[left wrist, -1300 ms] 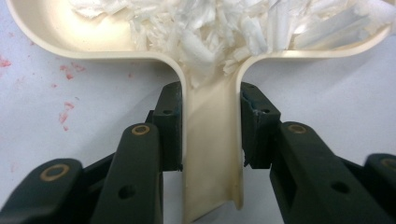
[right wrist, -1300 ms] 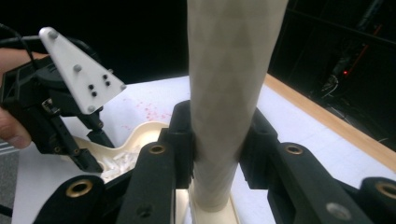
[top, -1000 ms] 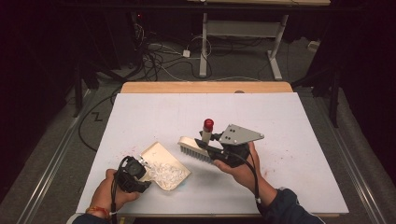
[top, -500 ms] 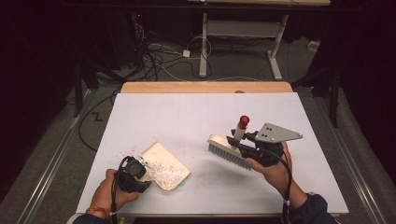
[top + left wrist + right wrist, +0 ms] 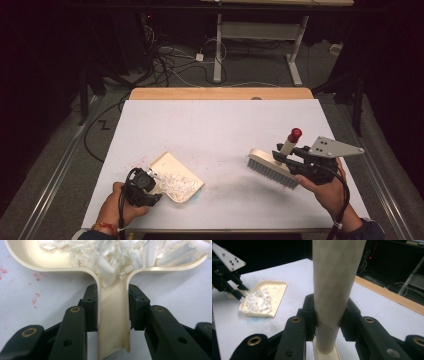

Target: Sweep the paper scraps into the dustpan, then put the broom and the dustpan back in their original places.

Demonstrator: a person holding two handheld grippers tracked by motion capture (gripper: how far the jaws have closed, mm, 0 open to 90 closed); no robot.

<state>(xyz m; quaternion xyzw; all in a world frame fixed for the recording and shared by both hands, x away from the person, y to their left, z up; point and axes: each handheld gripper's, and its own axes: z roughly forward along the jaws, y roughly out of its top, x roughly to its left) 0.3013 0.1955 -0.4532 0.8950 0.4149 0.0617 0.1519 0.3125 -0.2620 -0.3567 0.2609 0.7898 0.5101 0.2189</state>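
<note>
A cream dustpan [image 5: 176, 175] lies on the white table near its front left, with a heap of white shreds [image 5: 117, 253] in it. My left gripper [image 5: 150, 184] is shut on the dustpan's handle [image 5: 113, 315], one pad on each side. At the table's right, my right gripper [image 5: 284, 156] is shut on the cream handle [image 5: 334, 290] of a hand brush [image 5: 272, 170] with pale bristles and a red handle tip [image 5: 294, 134]. The brush hangs just above the table, well apart from the dustpan [image 5: 263, 298].
Faint red specks [image 5: 35, 293] mark the white table top [image 5: 215, 125] beside the dustpan. A wooden strip [image 5: 220, 93] runs along the table's far edge. Behind it are cables [image 5: 175, 65] on the floor and a white desk frame [image 5: 260, 35].
My right hand has carried the brush to the right, away from the dustpan. The left gripper and the dustpan have kept still.
</note>
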